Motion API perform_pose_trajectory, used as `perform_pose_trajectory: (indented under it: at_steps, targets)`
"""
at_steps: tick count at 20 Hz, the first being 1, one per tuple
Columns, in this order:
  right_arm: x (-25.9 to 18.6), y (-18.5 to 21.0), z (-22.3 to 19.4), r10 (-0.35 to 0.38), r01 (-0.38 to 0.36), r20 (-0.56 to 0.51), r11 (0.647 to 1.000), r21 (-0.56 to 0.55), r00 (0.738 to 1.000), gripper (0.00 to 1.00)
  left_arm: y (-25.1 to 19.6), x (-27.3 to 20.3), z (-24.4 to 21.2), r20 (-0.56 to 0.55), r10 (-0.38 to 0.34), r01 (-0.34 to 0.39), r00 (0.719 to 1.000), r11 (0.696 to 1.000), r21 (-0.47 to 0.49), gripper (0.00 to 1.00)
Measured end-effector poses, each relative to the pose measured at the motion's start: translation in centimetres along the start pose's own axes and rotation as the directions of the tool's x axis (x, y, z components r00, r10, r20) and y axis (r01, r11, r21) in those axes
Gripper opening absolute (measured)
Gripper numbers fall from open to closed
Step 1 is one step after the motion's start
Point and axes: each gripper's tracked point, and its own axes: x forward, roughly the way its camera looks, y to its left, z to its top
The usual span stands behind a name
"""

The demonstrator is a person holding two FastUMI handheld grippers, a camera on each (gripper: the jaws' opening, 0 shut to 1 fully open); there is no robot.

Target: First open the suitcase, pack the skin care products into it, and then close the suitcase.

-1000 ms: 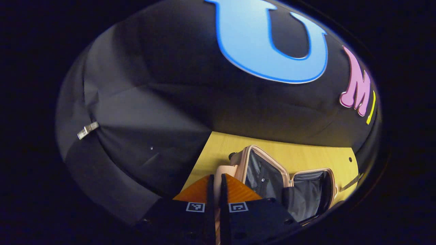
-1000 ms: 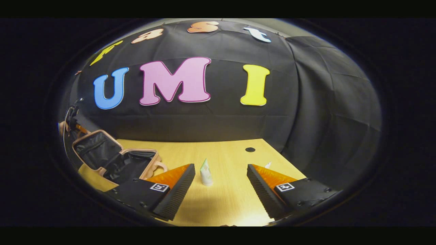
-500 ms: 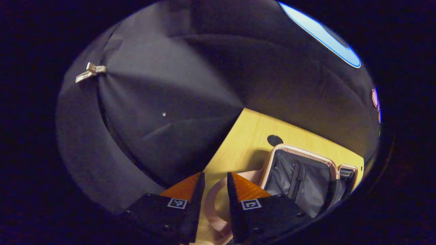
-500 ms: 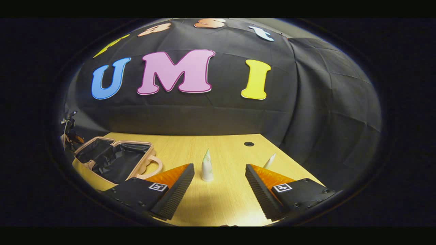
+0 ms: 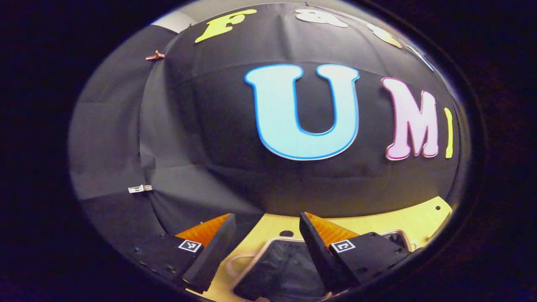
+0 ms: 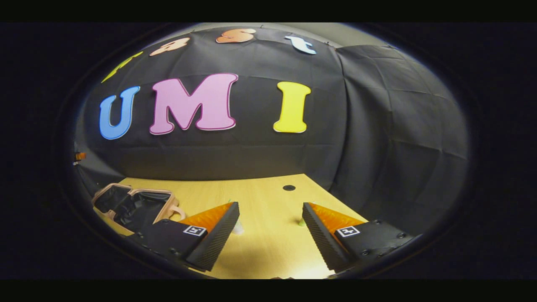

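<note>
The left gripper (image 5: 267,235) has its fingers spread wide apart with nothing between them. Just below and ahead of its fingers lies the pale pink hard-shell suitcase with dark fabric lining (image 5: 277,262), open; its dark inside fills the gap between the two fingers, and its looped pink handle (image 5: 235,262) curves out beside the left finger. Under the suitcase is the light yellow wooden table (image 5: 377,222), with a small dark round hole (image 5: 286,233) just past the case's far rim. Beyond the table hangs the black cloth wall (image 5: 201,126).

The right gripper (image 6: 270,214) also has its fingers wide apart, empty, over bare tabletop (image 6: 260,247). A small whitish skin care item (image 6: 238,228) peeks out from behind its left finger, and a small greenish one (image 6: 301,221) sits against the inner edge of its right finger; both are mostly hidden, so their shapes cannot be told. Well off to this gripper's left, near the table's edge, the open suitcase (image 6: 134,205) lies flat with both dark-lined halves showing. Farther ahead, a dark round hole (image 6: 289,187) marks the table near the wall.
</note>
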Motion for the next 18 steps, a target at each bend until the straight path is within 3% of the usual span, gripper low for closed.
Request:
perform_pose_trajectory:
  at_steps: [2, 7, 8, 11, 14, 18]
  targets:
    - [-0.2, -1.1, 0.4, 0.001, -0.001, 0.003, 1.0, 0.003, 1.0, 0.96, -6.0, -4.1, 0.8, 0.009, -0.06, 0.06, 0.998, 0.998, 0.005, 0.96]
    - [0.4, -3.6, -0.3, 0.013, -0.013, -0.017, 0.999, 0.033, 1.0, 0.96, -23.1, -11.8, -4.5, -0.037, -0.22, 0.218, 0.975, 0.975, -0.039, 0.96]
    - [0.7, -4.0, -0.7, 0.02, -0.019, -0.026, 0.999, 0.044, 0.999, 1.0, -26.3, -13.0, -5.9, -0.06, -0.261, 0.258, 0.964, 0.965, -0.049, 0.96]
    - [2.3, -5.5, -2.5, 0.035, -0.032, -0.05, 0.998, 0.051, 0.998, 0.96, -34.6, -15.2, -10.3, -0.122, -0.375, 0.372, 0.919, 0.927, -0.049, 0.96]
    - [4.2, -7.4, -5.1, 0.018, -0.012, -0.089, 0.998, 0.068, 0.996, 0.96, -42.2, -16.5, -14.9, -0.189, -0.503, 0.504, 0.843, 0.862, -0.048, 0.96]
    - [7.2, -9.0, -9.2, -0.004, 0.025, -0.164, 0.992, 0.124, 0.986, 0.97, -50.3, -15.1, -19.7, -0.263, -0.602, 0.628, 0.754, 0.778, 0.018, 0.96]
